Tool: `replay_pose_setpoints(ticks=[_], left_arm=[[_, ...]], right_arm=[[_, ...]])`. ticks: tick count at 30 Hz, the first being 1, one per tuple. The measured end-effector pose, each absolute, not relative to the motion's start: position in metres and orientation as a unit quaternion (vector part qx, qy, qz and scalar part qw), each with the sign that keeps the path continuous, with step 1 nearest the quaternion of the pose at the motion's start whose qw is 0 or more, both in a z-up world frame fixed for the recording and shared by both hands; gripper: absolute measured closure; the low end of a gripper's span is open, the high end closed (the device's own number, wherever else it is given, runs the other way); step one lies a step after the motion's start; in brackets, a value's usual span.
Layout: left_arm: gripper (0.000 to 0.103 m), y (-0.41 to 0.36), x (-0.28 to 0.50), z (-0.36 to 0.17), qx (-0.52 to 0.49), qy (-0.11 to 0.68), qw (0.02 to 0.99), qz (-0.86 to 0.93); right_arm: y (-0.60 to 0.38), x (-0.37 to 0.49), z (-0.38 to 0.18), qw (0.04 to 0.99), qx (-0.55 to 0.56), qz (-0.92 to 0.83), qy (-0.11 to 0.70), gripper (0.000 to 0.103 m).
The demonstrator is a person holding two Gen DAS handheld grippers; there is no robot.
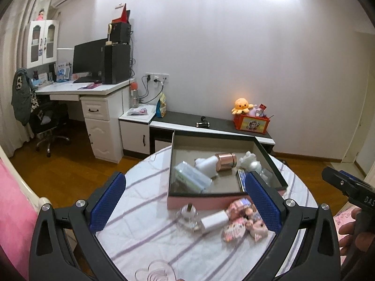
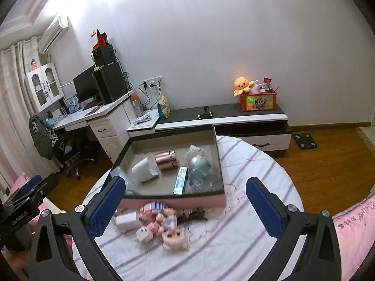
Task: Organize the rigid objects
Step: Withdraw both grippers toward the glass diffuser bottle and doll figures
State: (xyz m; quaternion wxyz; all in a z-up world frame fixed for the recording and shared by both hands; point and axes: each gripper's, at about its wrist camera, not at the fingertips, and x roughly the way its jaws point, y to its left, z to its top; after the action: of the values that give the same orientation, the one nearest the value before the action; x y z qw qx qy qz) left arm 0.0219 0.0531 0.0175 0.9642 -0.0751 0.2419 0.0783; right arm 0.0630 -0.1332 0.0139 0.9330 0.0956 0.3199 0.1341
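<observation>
left gripper (image 1: 185, 199): jaws spread, empty, above the near table (image 1: 145, 187)
right gripper (image 2: 185, 201): jaws spread, empty, above the toys
box (image 2: 173, 202): pink, open, far side of table
in box: copper can (image 2: 166, 159), white bottle (image 2: 143, 169), figurine (image 2: 196, 161)
outside box: doll toys (image 2: 161, 224) and white charger (image 2: 126, 220), just near of box wall; glass bottle (image 1: 188, 215) left of charger

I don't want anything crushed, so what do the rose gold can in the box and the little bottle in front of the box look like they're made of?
Rose gold can: probably metal; smooth, shiny, with bright highlight streaks. Little bottle: looks like clear glass or hard plastic; the cloth shows through it.
</observation>
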Motion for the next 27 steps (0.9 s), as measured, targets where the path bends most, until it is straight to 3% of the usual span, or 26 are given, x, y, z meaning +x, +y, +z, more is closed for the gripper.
replay_pose_setpoints(ticks=[14,27], left_arm=[[0.0,0.039,-0.017,-0.01,-0.066,0.271,0.957,0.081],[0.0,0.039,0.007,-0.043,-0.058,0.317,0.942,0.09]], right_arm=[[-0.132,0.019,-0.004,0.929,0.074,0.131,0.338,0.0],[-0.12,0.033,-0.032,0.914,0.052,0.132,0.38,0.0]])
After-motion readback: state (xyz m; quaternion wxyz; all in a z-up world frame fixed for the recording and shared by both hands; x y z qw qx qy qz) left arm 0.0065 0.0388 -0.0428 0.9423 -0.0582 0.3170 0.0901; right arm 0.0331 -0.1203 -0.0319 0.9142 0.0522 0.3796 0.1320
